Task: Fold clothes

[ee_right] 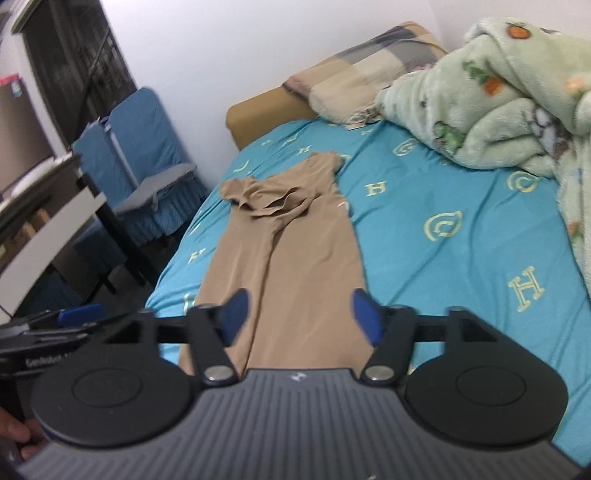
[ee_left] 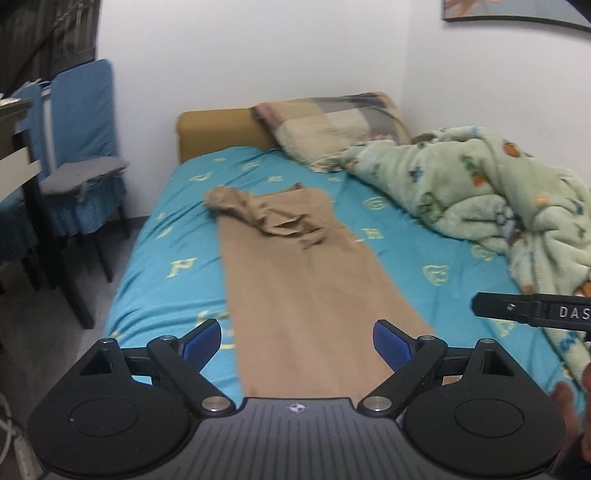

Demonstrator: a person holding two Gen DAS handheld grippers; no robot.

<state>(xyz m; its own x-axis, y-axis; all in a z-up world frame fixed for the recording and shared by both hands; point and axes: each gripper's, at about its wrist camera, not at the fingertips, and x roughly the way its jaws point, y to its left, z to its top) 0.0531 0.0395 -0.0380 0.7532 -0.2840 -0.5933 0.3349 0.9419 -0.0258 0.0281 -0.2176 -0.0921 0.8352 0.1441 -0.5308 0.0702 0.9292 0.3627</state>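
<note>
The tan dress (ee_left: pixel 314 288) lies lengthwise on the bed (ee_left: pixel 406 251), top bunched at frame centre (folding barely begun); left gripper (ee_left: pixel 297 345) and right gripper (ee_right: pixel 295 317) jaws gape empty.

Ahead of my tongs: a bed (ee_left: pixel 155 295) with a checked pillow (ee_left: pixel 332 125), green blanket (ee_left: pixel 498 192) right, blue chair (ee_left: pixel 81 122) left.

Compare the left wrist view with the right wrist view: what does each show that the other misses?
Only the left wrist view shows the framed picture on the wall and the left gripper head-on, jaws wide open and holding nothing. Only the right wrist view shows the dark cabinet at the left and the right gripper head-on, jaws apart over the cloth. Both show the tan garment laid out lengthwise on the blue bedsheet, the green blanket, the pillow and the blue-covered chairs.
</note>
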